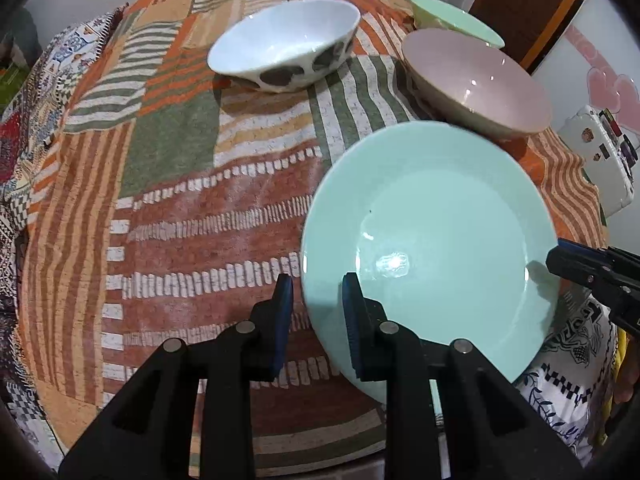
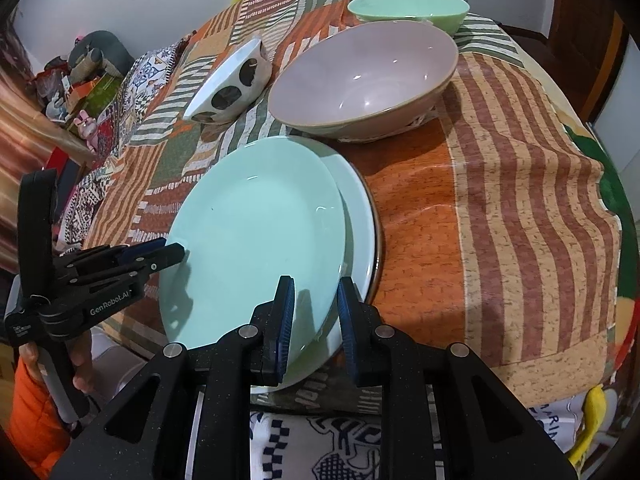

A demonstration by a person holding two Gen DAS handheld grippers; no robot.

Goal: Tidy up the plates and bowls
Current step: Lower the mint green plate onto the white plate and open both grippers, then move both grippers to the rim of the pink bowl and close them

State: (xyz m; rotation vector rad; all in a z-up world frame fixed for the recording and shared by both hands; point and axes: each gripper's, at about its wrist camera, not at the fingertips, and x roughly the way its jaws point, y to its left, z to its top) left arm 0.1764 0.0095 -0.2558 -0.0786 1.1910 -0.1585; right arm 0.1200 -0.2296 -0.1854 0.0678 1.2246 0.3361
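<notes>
Plates: mint plate (image 2: 256,236) sits on a paler, dark-rimmed plate (image 2: 360,220) at the near edge of the desk (image 2: 500,184), so the plate stack looks started; the top one lies off-centre, shifted left.
Left gripper (image 1: 316,320): jaws open moderately astride the mint plate's (image 1: 428,248) near-left rim, nothing pinched; likely steadying or nudging it.
Right gripper (image 2: 316,320): jaws parted about the same, straddling the plates' near edge, gripping nothing I can see.
Bowls: pink bowl (image 2: 360,80) just behind the plates, green bowl (image 2: 408,8) behind that, spotted white bowl (image 2: 228,88) off to the left, all apart and unstacked.
Obstacles: pink bowl crowds the plates' far rim; patterned cloth (image 1: 160,200) wrinkles underfoot.
</notes>
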